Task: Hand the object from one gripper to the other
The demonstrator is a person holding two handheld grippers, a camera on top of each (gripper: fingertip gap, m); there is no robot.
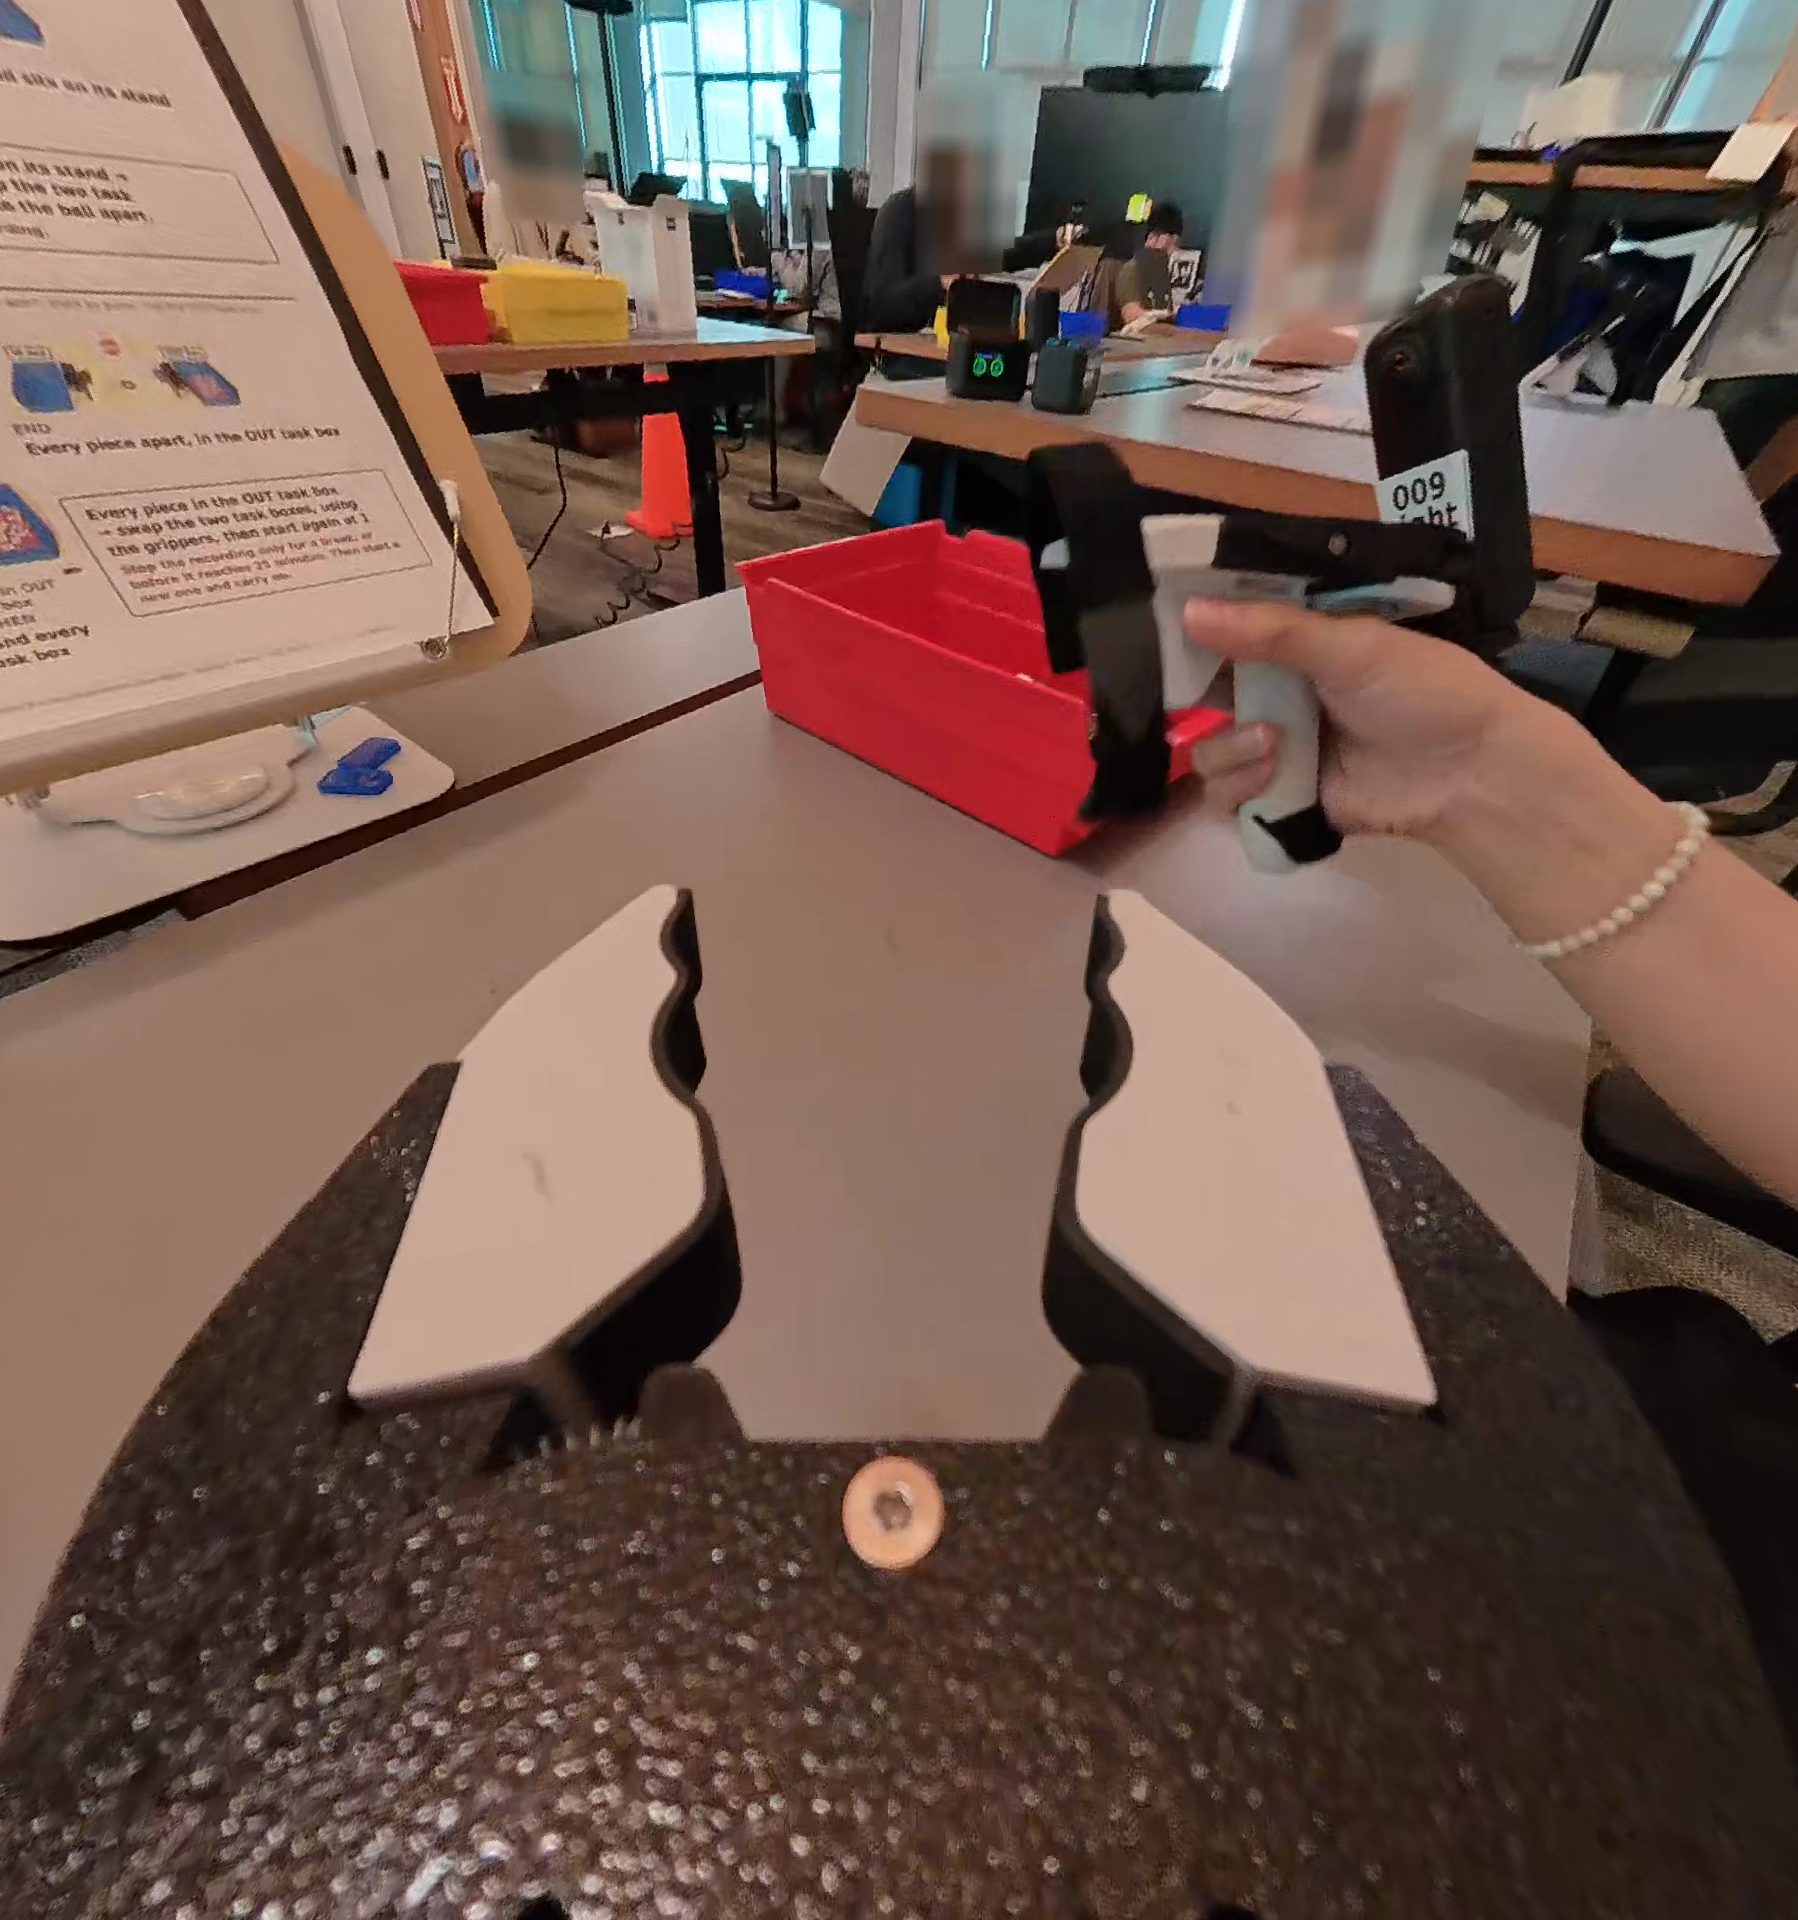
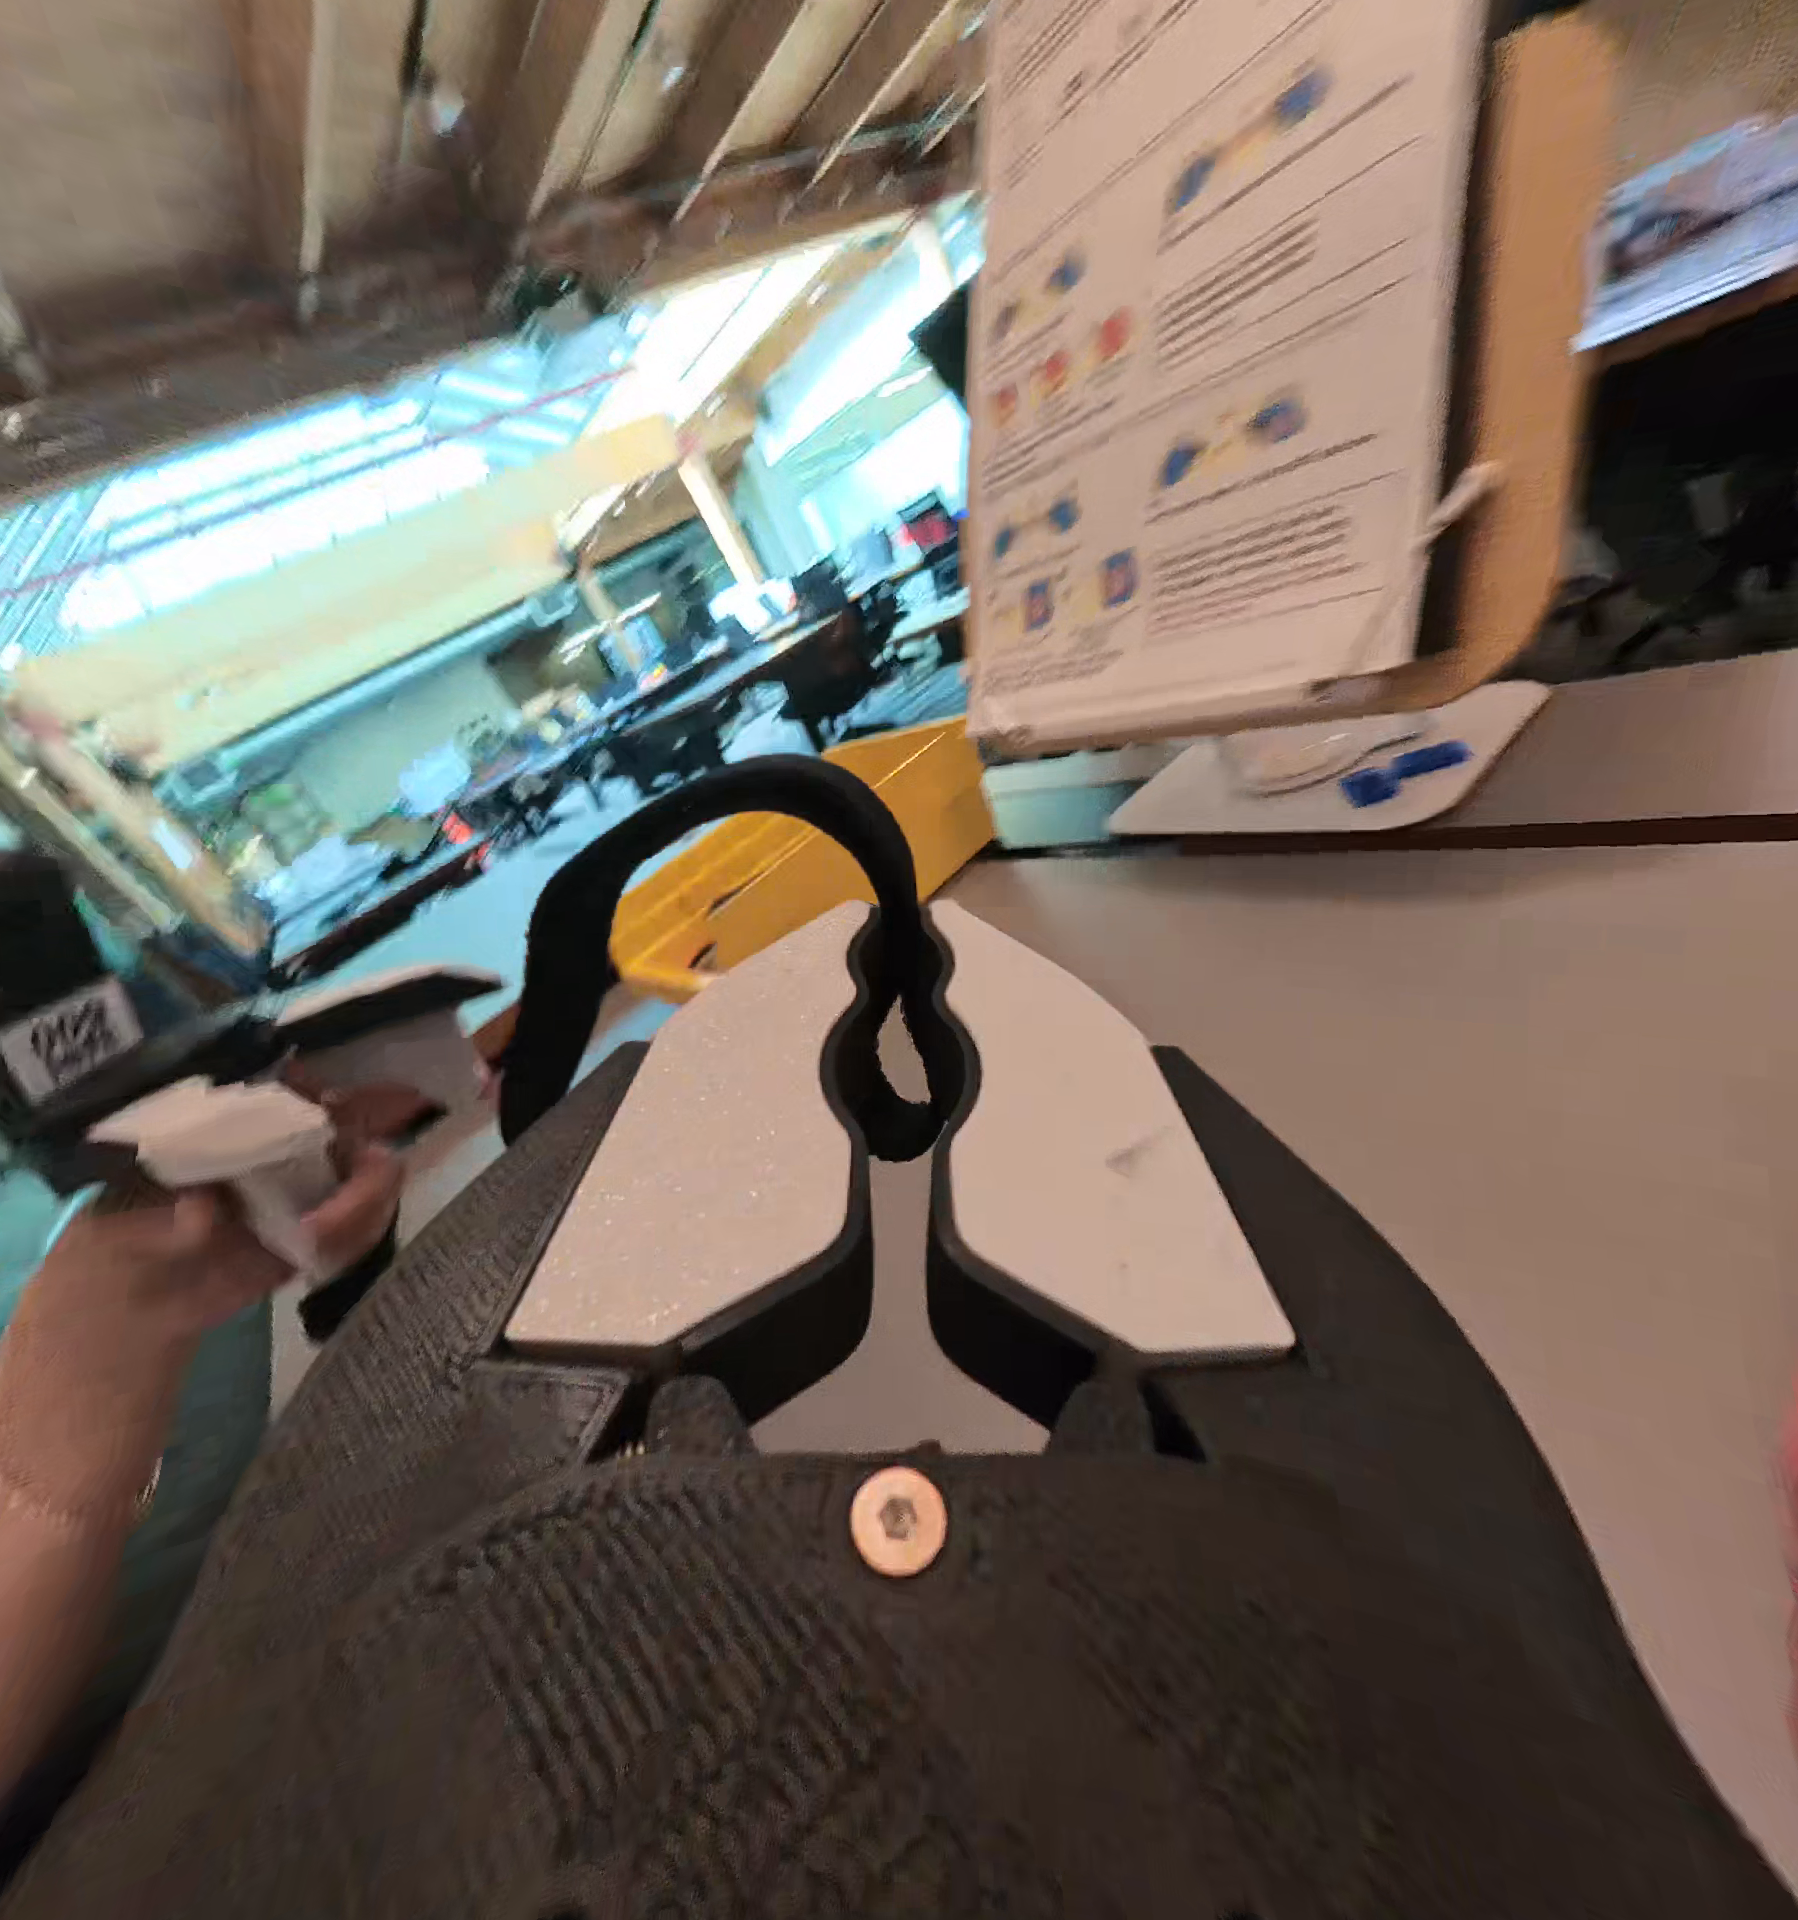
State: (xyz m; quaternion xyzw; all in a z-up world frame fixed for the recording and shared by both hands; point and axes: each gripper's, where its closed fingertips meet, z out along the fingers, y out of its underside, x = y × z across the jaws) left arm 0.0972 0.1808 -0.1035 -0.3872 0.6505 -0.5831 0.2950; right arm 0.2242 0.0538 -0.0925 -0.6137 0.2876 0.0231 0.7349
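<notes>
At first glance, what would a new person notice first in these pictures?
The black strap stands out first, pinched between the fingers of the right gripper and arching up to the left. Next comes the red box on the table, behind that gripper. The left gripper is open and empty.

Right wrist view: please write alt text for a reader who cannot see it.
The right gripper has its jaws shut on a black strap that loops up above the grey table. At left, a hand holds the left gripper; a yellow bin sits behind.

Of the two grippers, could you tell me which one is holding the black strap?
The right gripper: its jaws pinch the black strap, while the left gripper is open and empty.
</notes>
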